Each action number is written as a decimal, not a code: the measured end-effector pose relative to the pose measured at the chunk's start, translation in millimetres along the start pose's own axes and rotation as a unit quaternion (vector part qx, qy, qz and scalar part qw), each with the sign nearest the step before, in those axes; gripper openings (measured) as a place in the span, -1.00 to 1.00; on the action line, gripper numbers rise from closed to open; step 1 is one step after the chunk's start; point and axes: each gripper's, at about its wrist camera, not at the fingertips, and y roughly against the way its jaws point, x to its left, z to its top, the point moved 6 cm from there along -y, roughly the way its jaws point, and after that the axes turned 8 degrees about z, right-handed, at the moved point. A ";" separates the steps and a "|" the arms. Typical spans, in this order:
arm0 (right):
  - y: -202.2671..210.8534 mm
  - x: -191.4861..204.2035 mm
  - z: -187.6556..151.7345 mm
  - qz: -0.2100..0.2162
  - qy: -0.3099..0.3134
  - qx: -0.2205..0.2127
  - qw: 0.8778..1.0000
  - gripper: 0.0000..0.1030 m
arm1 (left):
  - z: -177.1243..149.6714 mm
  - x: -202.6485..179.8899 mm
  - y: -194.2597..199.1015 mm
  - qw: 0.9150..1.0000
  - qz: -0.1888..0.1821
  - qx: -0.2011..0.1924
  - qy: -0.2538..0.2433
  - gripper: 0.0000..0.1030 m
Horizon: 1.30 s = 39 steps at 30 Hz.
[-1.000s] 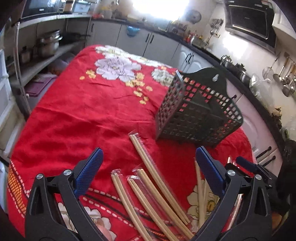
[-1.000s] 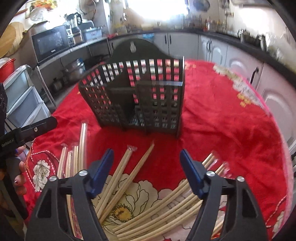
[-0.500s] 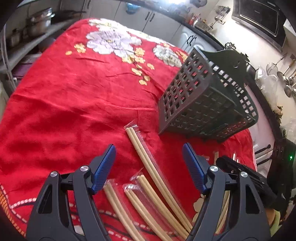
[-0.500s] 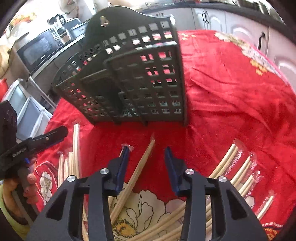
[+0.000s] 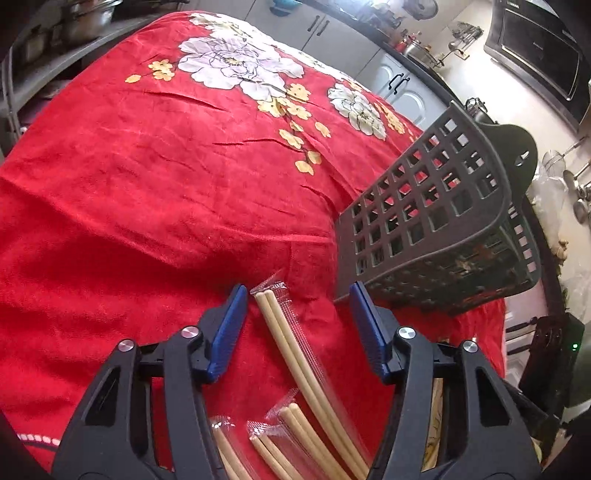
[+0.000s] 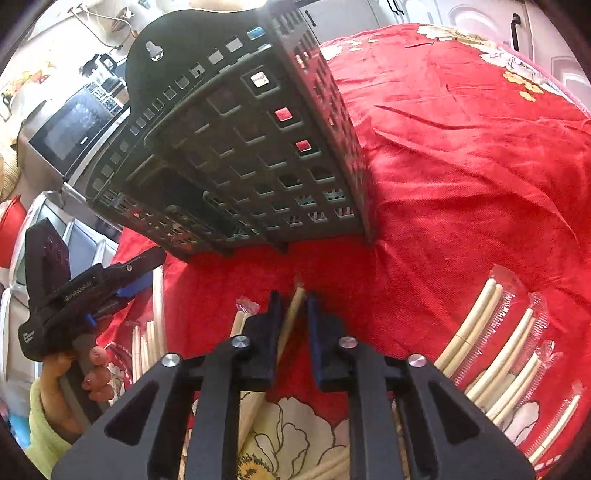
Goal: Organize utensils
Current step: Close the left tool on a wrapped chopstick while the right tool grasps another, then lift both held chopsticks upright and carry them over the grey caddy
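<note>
A dark grey plastic utensil basket (image 6: 236, 147) with square-holed walls and a rounded hanging tab stands upright on the red flowered surface (image 5: 147, 184). Pale wooden chopstick pairs (image 5: 295, 354) in clear wrappers lie flat before it, more fanned out at the right (image 6: 495, 343).

Red flowered tablecloth (image 5: 155, 177), grey cabinets (image 5: 332, 40), a microwave (image 6: 74, 129) beyond, steel pots (image 5: 85, 22) shelved at left.
</note>
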 end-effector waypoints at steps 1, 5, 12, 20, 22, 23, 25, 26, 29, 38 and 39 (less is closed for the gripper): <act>1.5 -0.6 0.0 0.004 0.000 -0.001 1.000 -0.76 | -0.3 -0.4 0.5 1.000 0.007 -0.002 -0.004 -0.22; 14.5 -5.5 -3.1 0.013 -0.001 -0.016 1.000 -0.78 | -0.3 3.2 -0.3 0.999 0.044 -0.010 -0.020 -0.63; 62.3 12.5 -6.3 0.031 0.034 -0.076 0.996 -0.80 | -3.5 6.1 11.8 0.999 0.030 -0.023 -0.020 -0.86; 101.2 40.4 -5.4 0.058 0.062 -0.122 0.989 -0.83 | -11.2 -19.8 73.1 0.995 -0.015 -0.092 -0.037 -0.90; 108.5 48.0 -7.3 0.065 0.070 -0.133 0.986 -0.85 | -11.6 -28.0 88.4 0.993 -0.026 -0.106 -0.043 -0.91; 115.0 51.7 -8.0 0.070 0.077 -0.141 0.985 -0.85 | -12.2 -31.3 94.4 0.992 -0.030 -0.110 -0.045 -0.91; 123.6 56.9 -8.4 0.074 0.085 -0.149 0.982 -0.86 | -13.6 -39.8 109.6 0.990 -0.039 -0.122 -0.052 -0.91; 129.5 59.6 -8.4 0.078 0.090 -0.155 0.981 -0.87 | -12.9 -43.2 113.7 0.990 -0.042 -0.126 -0.055 -0.92; 141.1 66.3 -6.8 0.083 0.101 -0.168 0.977 -0.88 | -12.9 -53.3 126.3 0.988 -0.051 -0.135 -0.061 -0.92; 178.2 82.2 2.8 0.082 0.135 -0.211 0.965 -0.89 | -9.4 -86.4 162.5 0.978 -0.077 -0.173 -0.082 -0.93; 182.4 83.9 4.6 0.082 0.139 -0.216 0.963 -0.89 | -8.5 -90.1 165.0 0.978 -0.078 -0.176 -0.086 -0.93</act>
